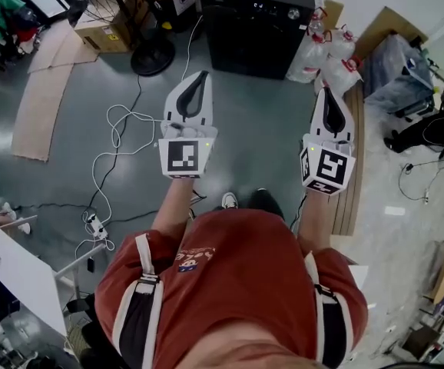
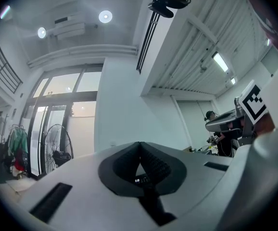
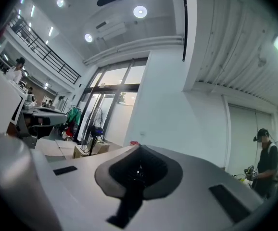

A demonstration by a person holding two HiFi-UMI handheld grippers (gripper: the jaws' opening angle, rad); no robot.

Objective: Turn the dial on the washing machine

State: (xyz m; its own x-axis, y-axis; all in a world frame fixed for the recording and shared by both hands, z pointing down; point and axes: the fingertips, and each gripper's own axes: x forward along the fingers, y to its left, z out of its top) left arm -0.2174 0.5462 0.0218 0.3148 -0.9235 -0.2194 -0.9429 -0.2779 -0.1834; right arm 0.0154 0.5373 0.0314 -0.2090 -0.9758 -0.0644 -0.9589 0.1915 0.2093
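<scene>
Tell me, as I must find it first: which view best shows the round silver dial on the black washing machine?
The head view: the round silver dial shows small on the black washing machine. Both gripper views show shut jaws, walls and ceiling, no dial.

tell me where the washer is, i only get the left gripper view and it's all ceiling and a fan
Observer: Head view shows the black washer on the floor ahead, beyond the left gripper and right gripper; neither touches it.
Operator: where on it do i aim
Observer: At the dial, a silver knob right of the display, more in line with the right gripper.
Operator: that one carrying anything
Observer: No, the right gripper view shows its jaws together with nothing between them.
</scene>
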